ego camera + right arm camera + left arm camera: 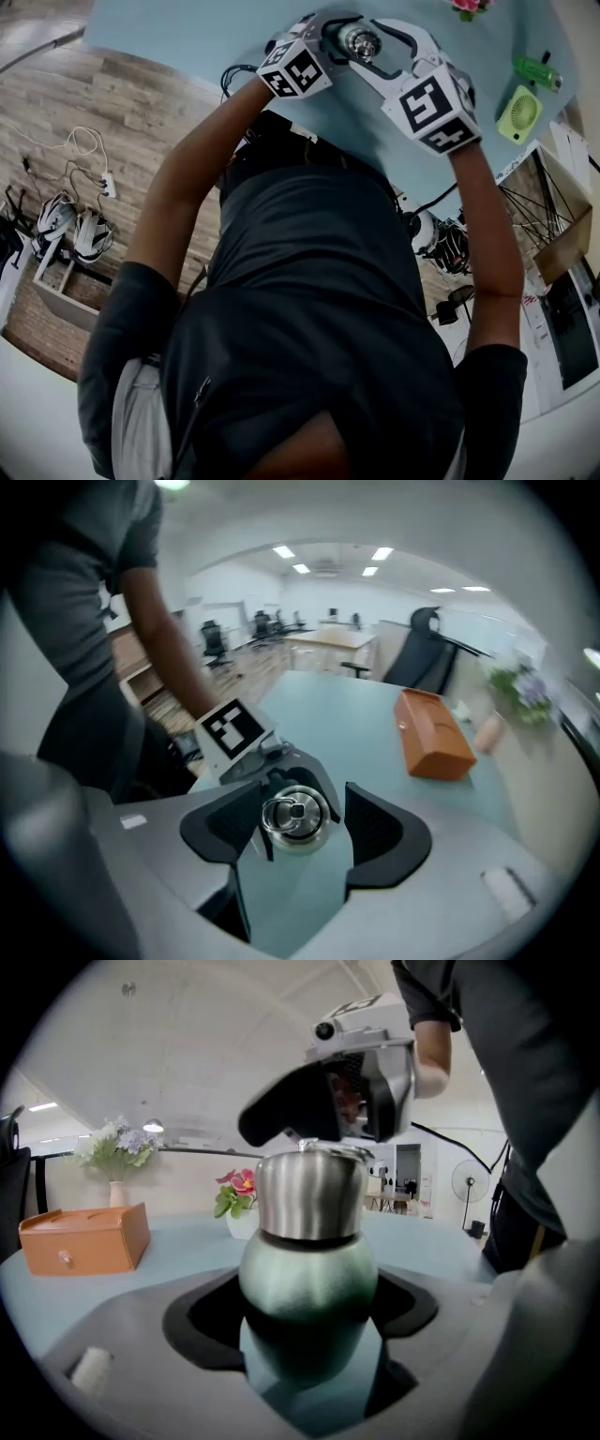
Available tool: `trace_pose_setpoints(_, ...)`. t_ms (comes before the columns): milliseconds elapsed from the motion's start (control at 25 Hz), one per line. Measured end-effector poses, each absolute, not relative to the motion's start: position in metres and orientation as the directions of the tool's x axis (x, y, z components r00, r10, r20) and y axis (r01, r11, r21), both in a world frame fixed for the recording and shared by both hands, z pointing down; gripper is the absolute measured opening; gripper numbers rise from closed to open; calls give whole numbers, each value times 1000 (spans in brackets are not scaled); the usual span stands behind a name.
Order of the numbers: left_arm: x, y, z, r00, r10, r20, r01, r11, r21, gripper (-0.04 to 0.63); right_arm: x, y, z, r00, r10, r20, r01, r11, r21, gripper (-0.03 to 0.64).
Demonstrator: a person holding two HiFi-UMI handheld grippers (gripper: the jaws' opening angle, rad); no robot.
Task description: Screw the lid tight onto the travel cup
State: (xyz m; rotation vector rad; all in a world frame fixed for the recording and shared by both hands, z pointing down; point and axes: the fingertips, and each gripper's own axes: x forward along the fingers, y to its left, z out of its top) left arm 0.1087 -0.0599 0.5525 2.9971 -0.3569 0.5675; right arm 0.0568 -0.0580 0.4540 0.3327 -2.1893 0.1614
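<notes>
A green travel cup with a steel lid stands upright between the jaws of my left gripper, which is shut on its body. In the head view the cup is at the top centre over the pale blue table, with the left gripper coming in from the left. My right gripper points down over the lid, whose ring handle faces the camera. Its jaws stand open on either side of the lid, with a gap showing on the right side.
An orange box lies further back on the table. A pink flower pot and a vase of flowers stand behind the cup. A green bottle and a small green fan sit at the table's right end.
</notes>
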Motion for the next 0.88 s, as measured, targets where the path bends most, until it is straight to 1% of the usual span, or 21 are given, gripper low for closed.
trace_pose_setpoints(80,107,-59,552,905,-213,368,-239,-971,26,431,61,-52,458,-527,-36,849,-34,999,22,259)
trace_pose_setpoints(160,106,-59,551,905,-213,368,-239,-971,26,430,58,-50,458,-476,64,877,185,982,29,262)
trace_pose_setpoints(240,105,-60,551,905,-213,368,-239,-971,26,431,53,-47,458,-428,141,893,339,941,13,262)
trace_pose_setpoints(320,105,-60,551,906,-211,367,-238,-971,28,431,52,-42,459,-364,207,908,441,897,-28,262)
trace_pose_setpoints(440,106,-59,552,908,-202,366,-229,-973,30,431,55,-39,451,-284,287,915,506,855,-111,264)
trace_pose_setpoints(520,105,-60,551,909,-199,366,-224,-974,29,431,59,-45,449,-260,281,924,514,850,-114,264)
trace_pose_setpoints(640,104,-60,551,908,-202,368,-228,-973,27,431,69,-47,466,-202,239,950,563,822,-88,262)
trace_pose_setpoints(720,104,-60,551,908,-202,367,-228,-973,28,430,66,-43,475,-228,225,947,579,813,-53,258)
trace_pose_setpoints(760,104,-60,551,908,-202,366,-228,-973,28,431,63,-42,476,-257,221,941,573,819,-36,233)
trace_pose_setpoints(880,104,-60,550,908,-203,367,-228,-973,26,430,60,-42,477,-343,199,918,480,877,-11,229)
